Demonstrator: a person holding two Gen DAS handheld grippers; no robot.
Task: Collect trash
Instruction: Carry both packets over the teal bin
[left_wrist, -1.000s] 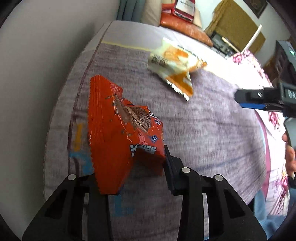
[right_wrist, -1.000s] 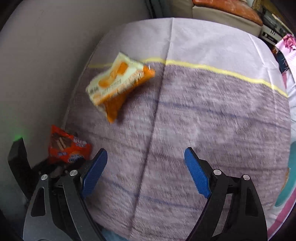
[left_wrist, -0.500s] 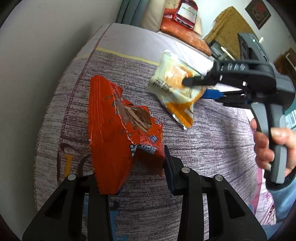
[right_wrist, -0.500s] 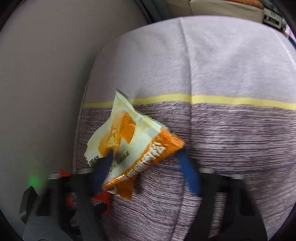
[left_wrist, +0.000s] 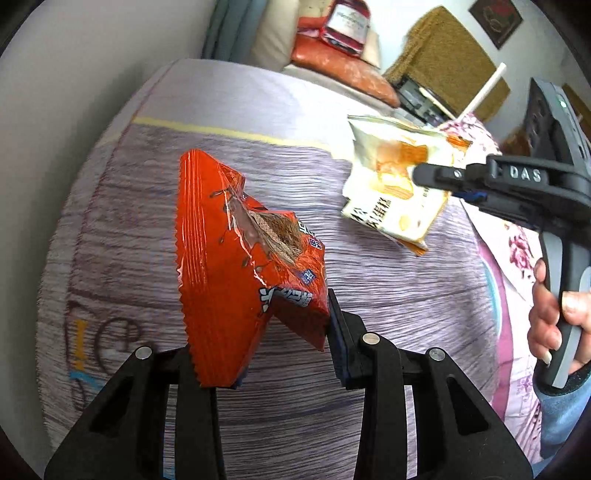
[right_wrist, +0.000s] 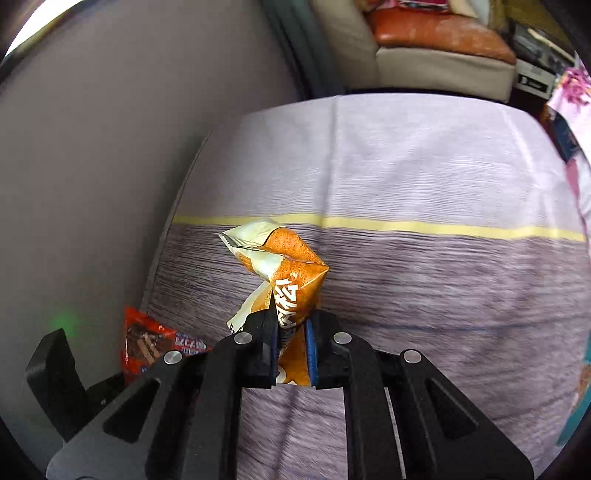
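The red snack wrapper (left_wrist: 240, 266) is held crumpled in the left gripper (left_wrist: 280, 354), lifted clear of the purple striped bed cover (left_wrist: 369, 295). The cream-and-orange wrapper (right_wrist: 284, 280) is pinched in the right gripper (right_wrist: 291, 354), whose jaws have just been closing on it and now stand narrow; it too is raised above the bed cover, on the near side of the cover's yellow stripe (right_wrist: 443, 227). In the left wrist view, a hand (left_wrist: 554, 321) is seen around the right gripper's handle, beyond the bed cover's right edge.
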